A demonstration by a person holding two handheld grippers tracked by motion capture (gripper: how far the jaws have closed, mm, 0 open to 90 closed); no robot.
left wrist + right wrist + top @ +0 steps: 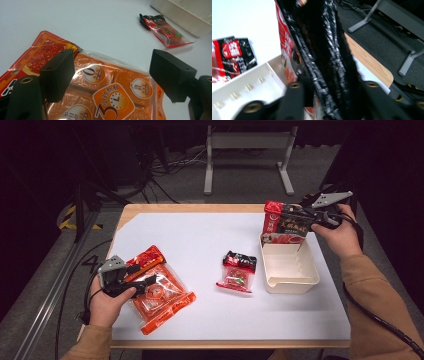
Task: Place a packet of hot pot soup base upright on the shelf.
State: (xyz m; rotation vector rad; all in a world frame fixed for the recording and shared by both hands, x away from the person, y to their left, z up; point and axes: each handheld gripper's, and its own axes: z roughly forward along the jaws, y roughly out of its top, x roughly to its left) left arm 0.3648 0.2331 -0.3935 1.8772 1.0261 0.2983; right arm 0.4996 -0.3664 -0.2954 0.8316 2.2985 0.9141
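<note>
Your right gripper (pixel 292 215) straddles the red-and-black packet (pixel 282 224), which stands upright at the bin's (pixel 290 279) 12 o'clock wall; whether the pads press it you cannot tell. Judge this the placing step: lower the packet inside, then withdraw. Your left gripper (pixel 110 75) hovers unclenched over the orange packet (pixel 110 95) at 8 o'clock. The small packet (pixel 237 271) lies just beside the bin at 9 o'clock.
</note>
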